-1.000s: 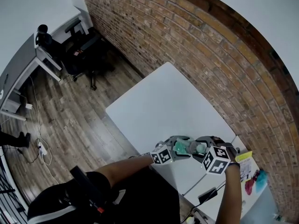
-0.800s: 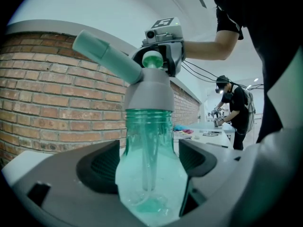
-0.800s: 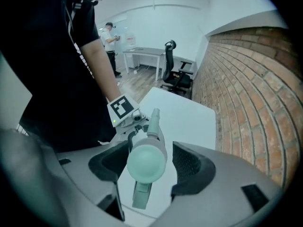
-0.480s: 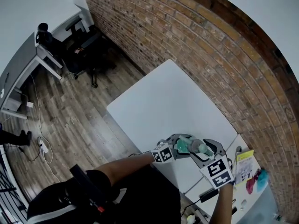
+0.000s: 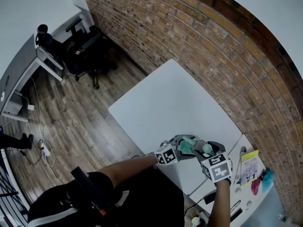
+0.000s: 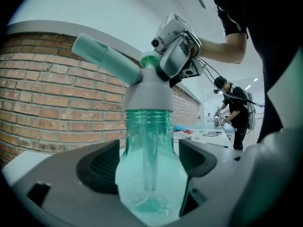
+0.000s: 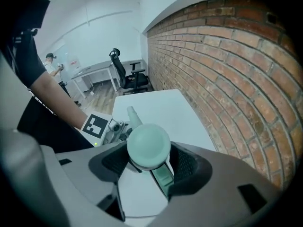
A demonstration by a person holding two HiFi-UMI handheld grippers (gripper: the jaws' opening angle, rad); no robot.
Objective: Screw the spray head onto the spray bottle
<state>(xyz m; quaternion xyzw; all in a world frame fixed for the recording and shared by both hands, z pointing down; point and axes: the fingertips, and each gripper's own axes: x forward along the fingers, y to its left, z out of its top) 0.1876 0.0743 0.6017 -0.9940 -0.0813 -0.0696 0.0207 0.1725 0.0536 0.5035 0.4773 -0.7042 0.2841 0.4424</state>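
White table point(image 5: 165, 98), left claw point(image 6: 150, 168) level gripping spray bottle point(image 6: 147, 126), right claw point(image 7: 150, 163) angled down clamping spray head point(image 7: 148, 143)

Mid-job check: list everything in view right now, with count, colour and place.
spray bottle: one, clear green, upright between the left tool's jaws
spray head: one, pale grey-green, on the bottle's neck
table: one, white, against the brick wall
brick wall: one, red-brown, beside the table
office chair: at least one, black, far end of room
second person: one, dark clothes, background
left tool: one, grey, closed on the bottle's body
right tool: one, grey, closed on the spray head's top
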